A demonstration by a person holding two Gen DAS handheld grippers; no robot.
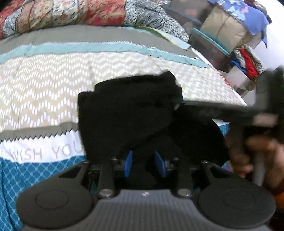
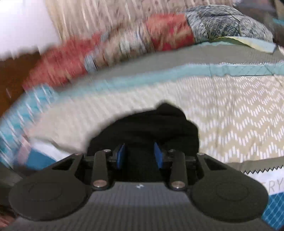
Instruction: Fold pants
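The black pants [image 1: 127, 113] are bunched in a dark heap over the patterned bedspread [image 1: 44, 88]. My left gripper [image 1: 144, 163] has black cloth between its blue pads [image 1: 128, 163] and is shut on the pants. In the left wrist view the right gripper's body [image 1: 266, 106] reaches in from the right, held by a hand [image 1: 257, 156]. In the right wrist view the pants [image 2: 159, 124] fill the space in front of my right gripper [image 2: 139, 155], whose blue pads [image 2: 121, 156] also have black cloth between them. That view is motion-blurred.
A quilted blanket in red and grey [image 1: 71, 12] lies along the far side of the bed. Stacked boxes and bundled cloth [image 1: 230, 35] stand off the bed's right edge. The bedspread's chevron band [image 2: 230, 115] stretches to the right.
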